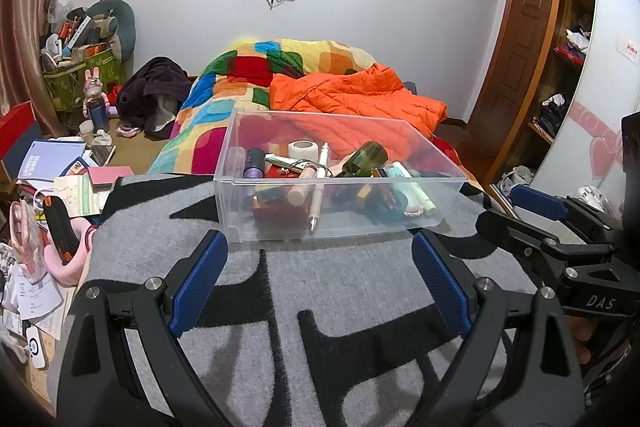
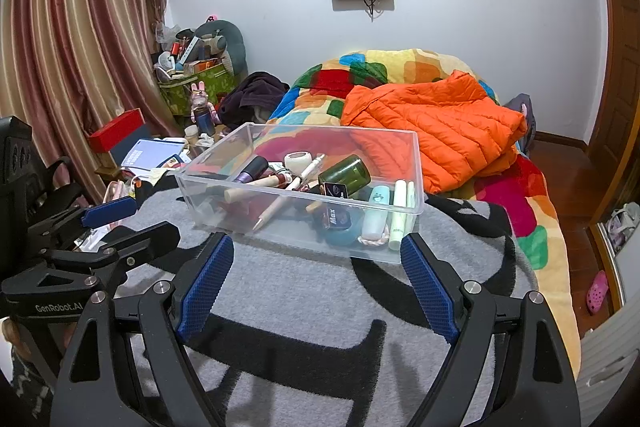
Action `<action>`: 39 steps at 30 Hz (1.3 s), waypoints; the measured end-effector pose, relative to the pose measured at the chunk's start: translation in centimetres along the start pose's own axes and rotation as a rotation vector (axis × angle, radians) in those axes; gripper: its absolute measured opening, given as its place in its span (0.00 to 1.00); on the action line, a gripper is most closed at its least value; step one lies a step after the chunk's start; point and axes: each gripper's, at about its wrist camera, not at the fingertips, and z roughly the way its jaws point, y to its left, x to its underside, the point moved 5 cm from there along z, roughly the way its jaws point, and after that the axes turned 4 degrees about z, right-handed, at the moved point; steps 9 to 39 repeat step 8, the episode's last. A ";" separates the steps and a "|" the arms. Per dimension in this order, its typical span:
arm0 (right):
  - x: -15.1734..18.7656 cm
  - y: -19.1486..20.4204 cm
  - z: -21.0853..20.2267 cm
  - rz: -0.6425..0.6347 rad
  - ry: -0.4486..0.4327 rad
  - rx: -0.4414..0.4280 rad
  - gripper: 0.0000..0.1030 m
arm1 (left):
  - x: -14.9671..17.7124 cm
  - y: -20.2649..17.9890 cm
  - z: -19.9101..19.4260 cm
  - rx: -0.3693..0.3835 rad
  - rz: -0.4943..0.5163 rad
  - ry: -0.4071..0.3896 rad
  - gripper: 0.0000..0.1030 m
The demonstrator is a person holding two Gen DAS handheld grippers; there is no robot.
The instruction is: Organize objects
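Left gripper [image 1: 320, 281] spread wide, holding nothing, hovering over grey blanket [image 1: 360, 307] with black pattern on the bed. Clear plastic bin [image 1: 436, 163] sits on the blanket at 12 o'clock from it, near but not touching. Inside the bin, left to right: purple-capped bottle [image 1: 254, 165], roll of white tape [image 1: 304, 149], white pen [image 1: 320, 183] lying lengthwise, dark green bottle [image 1: 366, 159] tipped over, pale mint tube [image 1: 414, 191]. Right gripper [image 2: 318, 285] also spread wide, empty, over the same blanket; bin [image 2: 416, 163] at 12 o'clock, its near wall just beyond the fingertips. Small black box [image 2: 338, 217] marked "Max" lies in the bin near the mint tube [image 2: 376, 215]. Orange jacket [image 2: 432, 135] on colourful quilt [image 2: 520, 203] behind the bin, at 1 o'clock.
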 end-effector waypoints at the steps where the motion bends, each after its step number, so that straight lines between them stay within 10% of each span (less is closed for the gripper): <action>1: 0.0 0.0 0.0 0.000 0.001 0.000 0.81 | 0.0 0.0 0.0 -0.001 0.000 -0.001 0.92; 39: 0.2 0.3 0.0 0.000 0.005 -0.001 0.81 | -0.2 -0.1 -0.1 -0.003 0.007 -0.011 0.92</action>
